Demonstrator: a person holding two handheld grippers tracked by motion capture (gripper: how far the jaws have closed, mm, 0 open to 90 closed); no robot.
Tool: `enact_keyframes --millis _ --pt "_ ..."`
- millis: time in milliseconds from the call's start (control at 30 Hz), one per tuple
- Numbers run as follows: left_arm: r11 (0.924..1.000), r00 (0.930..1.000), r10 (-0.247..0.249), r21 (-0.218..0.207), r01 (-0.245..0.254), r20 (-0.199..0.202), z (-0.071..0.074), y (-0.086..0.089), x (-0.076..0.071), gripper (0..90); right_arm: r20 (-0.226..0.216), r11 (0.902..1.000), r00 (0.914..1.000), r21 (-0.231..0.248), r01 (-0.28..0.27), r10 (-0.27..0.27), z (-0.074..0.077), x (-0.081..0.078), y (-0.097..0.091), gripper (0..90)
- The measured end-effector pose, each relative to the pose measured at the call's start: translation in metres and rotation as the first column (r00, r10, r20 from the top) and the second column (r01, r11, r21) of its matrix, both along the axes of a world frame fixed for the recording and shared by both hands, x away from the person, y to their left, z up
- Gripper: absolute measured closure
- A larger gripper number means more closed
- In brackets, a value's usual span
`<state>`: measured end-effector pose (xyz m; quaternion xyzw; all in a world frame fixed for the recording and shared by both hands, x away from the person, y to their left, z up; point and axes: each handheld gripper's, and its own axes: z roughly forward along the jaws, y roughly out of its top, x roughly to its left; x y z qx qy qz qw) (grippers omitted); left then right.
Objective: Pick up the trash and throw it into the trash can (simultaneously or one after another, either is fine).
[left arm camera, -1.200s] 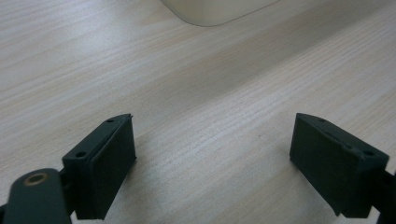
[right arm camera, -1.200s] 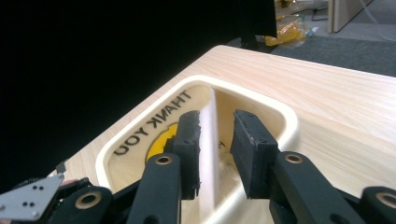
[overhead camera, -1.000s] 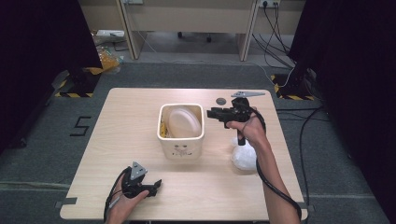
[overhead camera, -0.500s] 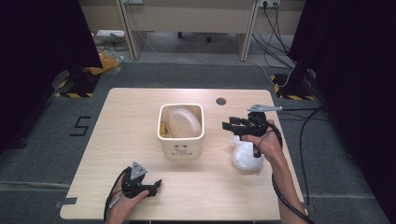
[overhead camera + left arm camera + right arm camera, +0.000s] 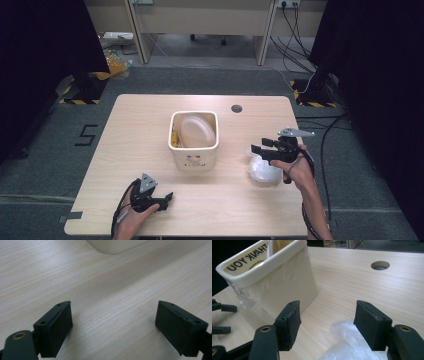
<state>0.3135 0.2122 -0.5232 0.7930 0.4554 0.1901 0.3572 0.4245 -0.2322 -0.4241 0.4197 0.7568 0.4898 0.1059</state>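
Observation:
A cream bin (image 5: 194, 150) with a clear liner stands mid-table, a pale round plate-like thing (image 5: 197, 131) leaning inside it. To its right lies a crumpled clear plastic bag (image 5: 264, 172). My right gripper (image 5: 256, 149) hovers just over that bag, pointing left toward the bin. In the right gripper view its jaws (image 5: 327, 327) have just been opening and stand open, the plastic (image 5: 348, 346) below them and untouched by the pads. My left gripper (image 5: 168, 198) rests at the front left, open (image 5: 113, 325) over bare wood, the bin's base (image 5: 117, 245) ahead.
A round cable hole (image 5: 236, 108) sits in the table (image 5: 125, 130) behind the bin, also seen as the hole (image 5: 380, 265) in the right gripper view. Cables trail over the floor at the right. Dark curtains stand on both sides.
My right gripper has come away from the bin's right rim, moving nearer and lower to just above the plastic bag, with its jaws wider apart. The left gripper has stayed put.

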Motion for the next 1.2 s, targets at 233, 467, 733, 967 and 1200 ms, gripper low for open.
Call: enact_keyframes --millis 233,467,733,967,1200 --pt "1.0000 1.0000 0.000 0.000 0.000 0.000 0.000 0.000 0.000 13.2 -0.008 0.9994 0.9994 -0.003 0.034 -0.034 -0.012 -0.010 -0.010 36.6" --pt "1.0000 1.0000 0.000 0.000 0.000 0.000 0.000 0.000 0.000 13.2 -0.021 0.9992 0.9993 -0.026 0.029 -0.030 -0.021 -0.015 -0.013 34.1" --pt "1.0000 1.0000 0.000 0.000 0.000 -0.001 0.000 0.000 0.000 13.1 -0.032 0.9980 0.9985 -0.046 0.043 -0.045 -0.027 -0.018 -0.017 26.0" --pt "1.0000 1.0000 0.000 0.000 0.000 0.000 0.000 0.000 0.000 13.2 -0.016 0.9959 0.9982 -0.072 0.056 -0.057 -0.026 -0.024 -0.024 24.2" --pt "1.0000 1.0000 0.000 0.000 0.000 0.000 0.000 0.000 0.000 13.1 -0.021 0.9882 0.9959 -0.127 0.084 -0.088 -0.035 -0.024 -0.032 22.7"
